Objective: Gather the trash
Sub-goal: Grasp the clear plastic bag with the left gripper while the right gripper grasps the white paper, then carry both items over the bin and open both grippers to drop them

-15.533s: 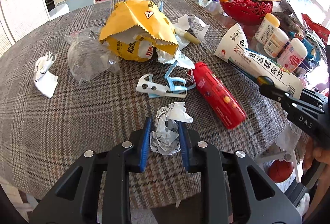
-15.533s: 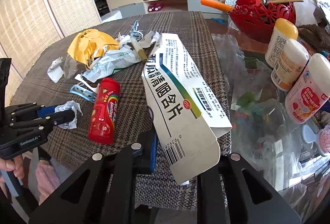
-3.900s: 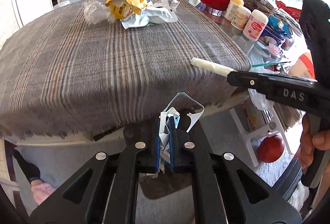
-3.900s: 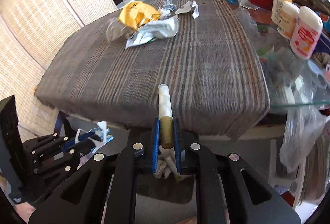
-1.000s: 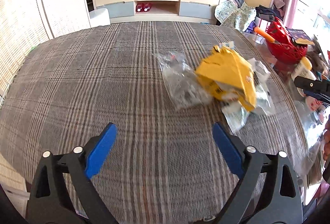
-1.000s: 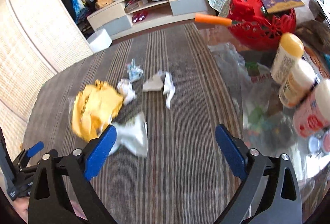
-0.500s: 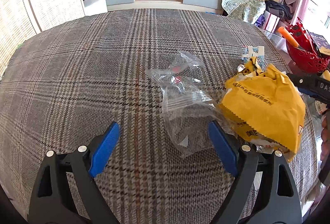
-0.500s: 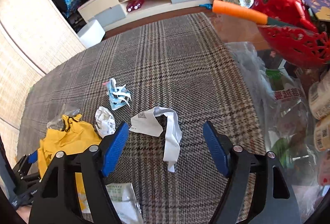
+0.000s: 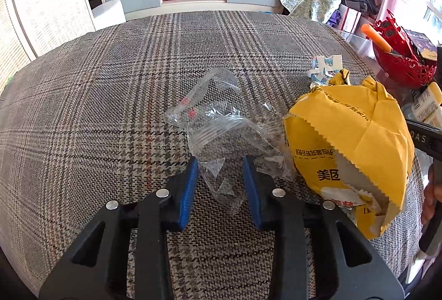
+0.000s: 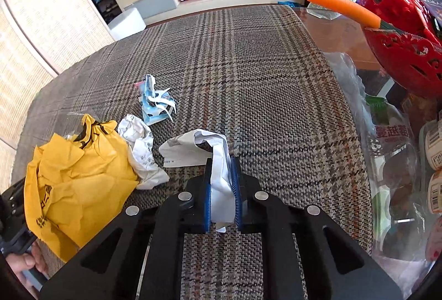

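- Left gripper point(image 9: 220, 164): jaws closing, clear plastic bag point(image 9: 221, 131) between the pads, its bulk lying ahead.
- Right gripper point(image 10: 221, 170): jaws closing on white paper strip point(image 10: 218, 170), strip running lengthwise along the fingers.

left tool point(image 9: 219, 161) — was wide, closing round clear bag point(image 9: 221, 131) | right tool point(image 10: 221, 161) — closing on white wrapper point(image 10: 221, 175)

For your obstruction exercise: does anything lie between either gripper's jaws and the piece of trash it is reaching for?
Nothing visible. The left gripper is closing its jaws around the clear plastic bag; the right gripper is closing on the white paper strip.
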### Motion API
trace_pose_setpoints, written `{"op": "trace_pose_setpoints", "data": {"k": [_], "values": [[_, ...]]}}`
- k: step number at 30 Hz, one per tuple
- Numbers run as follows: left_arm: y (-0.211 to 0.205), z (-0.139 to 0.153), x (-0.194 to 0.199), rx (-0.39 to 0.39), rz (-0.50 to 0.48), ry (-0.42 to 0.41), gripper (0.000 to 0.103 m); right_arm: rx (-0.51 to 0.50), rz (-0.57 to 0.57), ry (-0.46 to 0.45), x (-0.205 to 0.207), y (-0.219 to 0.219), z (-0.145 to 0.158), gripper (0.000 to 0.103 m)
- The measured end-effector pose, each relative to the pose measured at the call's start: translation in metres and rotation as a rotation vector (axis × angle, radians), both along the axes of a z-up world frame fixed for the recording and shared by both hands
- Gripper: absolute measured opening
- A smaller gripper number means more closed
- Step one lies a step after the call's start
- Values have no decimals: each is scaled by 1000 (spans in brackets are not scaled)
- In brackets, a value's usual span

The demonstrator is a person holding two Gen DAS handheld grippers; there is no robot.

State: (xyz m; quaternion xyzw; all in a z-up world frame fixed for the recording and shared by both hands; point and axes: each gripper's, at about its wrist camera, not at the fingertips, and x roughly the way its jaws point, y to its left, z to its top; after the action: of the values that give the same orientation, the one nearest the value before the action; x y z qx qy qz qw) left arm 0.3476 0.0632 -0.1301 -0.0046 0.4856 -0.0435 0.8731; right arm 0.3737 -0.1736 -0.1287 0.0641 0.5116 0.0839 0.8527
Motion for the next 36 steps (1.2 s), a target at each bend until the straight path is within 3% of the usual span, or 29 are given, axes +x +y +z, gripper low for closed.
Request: {"op": "trace_pose_setpoints", "data": {"k": [10,14,22,30,36], "values": [[-1,5,-12,11,-7,-33,3,-13,13,-21,-26,-7,6,14],[1,14,-29,26,-8,-41,2,-64,18,-65,-41,-6,23,14],[8,61,-88,51,7,-96,1,-50,34,-141,-83,-6,72,14],[-6,113,-174,53,-13,-174,1,-8,76,-204,-163,-3,119,14],[-31,129,-235,45,-48,-195,2,5,77,-227,-226,-13,137,14]]}}
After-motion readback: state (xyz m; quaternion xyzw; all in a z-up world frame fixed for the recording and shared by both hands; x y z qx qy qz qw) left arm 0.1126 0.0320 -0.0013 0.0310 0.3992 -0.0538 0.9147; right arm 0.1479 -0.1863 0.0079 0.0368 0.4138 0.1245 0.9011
